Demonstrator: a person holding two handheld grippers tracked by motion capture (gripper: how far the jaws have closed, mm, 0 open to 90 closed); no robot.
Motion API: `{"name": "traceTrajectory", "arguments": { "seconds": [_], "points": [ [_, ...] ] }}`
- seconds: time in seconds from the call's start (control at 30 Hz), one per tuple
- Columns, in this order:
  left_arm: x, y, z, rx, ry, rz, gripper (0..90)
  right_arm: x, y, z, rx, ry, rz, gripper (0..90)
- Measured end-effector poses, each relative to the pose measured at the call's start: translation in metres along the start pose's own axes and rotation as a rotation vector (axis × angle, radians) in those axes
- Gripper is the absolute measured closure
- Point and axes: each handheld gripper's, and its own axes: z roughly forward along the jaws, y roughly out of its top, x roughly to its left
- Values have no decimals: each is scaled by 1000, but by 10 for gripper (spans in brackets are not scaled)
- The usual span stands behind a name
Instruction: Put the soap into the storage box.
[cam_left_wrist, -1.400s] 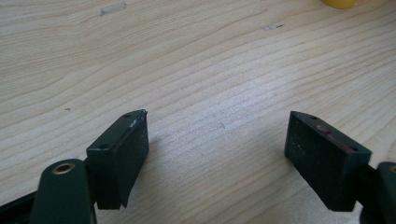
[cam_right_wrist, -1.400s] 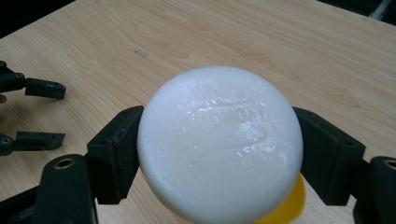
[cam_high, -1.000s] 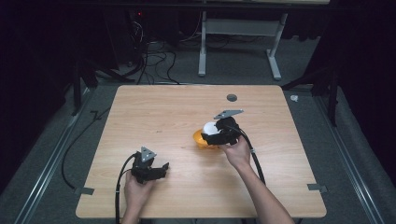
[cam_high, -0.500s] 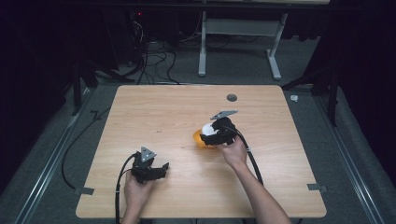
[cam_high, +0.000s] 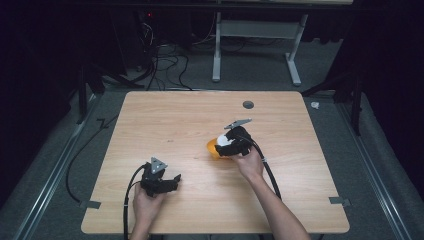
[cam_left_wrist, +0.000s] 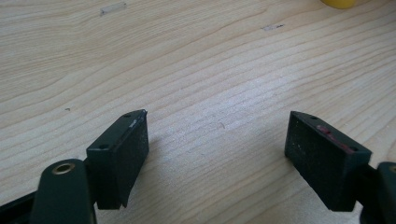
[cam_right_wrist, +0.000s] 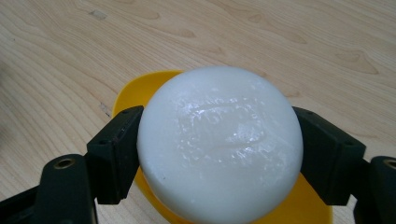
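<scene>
A round white bun-shaped object (cam_right_wrist: 219, 144) sits between the black jaws of my right gripper (cam_right_wrist: 217, 149), which is shut on it from both sides. Right under it lies a yellow dish (cam_right_wrist: 128, 95) on the wooden table. In the high view the right gripper (cam_high: 231, 143) holds the white object (cam_high: 223, 140) over the yellow dish (cam_high: 212, 148) near the table's middle. My left gripper (cam_high: 172, 181) rests low at the front left of the table. In the left gripper view my left gripper (cam_left_wrist: 217, 154) stands open over bare wood, with an edge of the yellow dish (cam_left_wrist: 343, 3) at the top.
The wooden table (cam_high: 165, 120) has a dark round grommet (cam_high: 248, 104) near its far edge. Cables trail from both grippers toward the front edge. Tape strips (cam_high: 340, 201) mark the front corners. A white table frame (cam_high: 255, 47) and floor cables lie beyond.
The right hand has shifted slightly with the white object still in its jaws over the yellow dish. The left hand has kept still.
</scene>
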Motion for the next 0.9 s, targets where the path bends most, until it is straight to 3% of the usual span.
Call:
{"name": "traceTrajectory", "arguments": {
  "seconds": [0.57, 0.73, 0.9],
  "points": [
    [0, 0, 0, 0, -2, -1, 222, -2, -2, -1, 8, -22, 7, 232],
    [0, 0, 0, 3, 3, 4, 222, -4, 0, -12, -65, 6, 22, 230],
    [0, 0, 0, 3, 3, 3, 222, -6, -2, -18, -85, 4, 21, 216]
  ]
}}
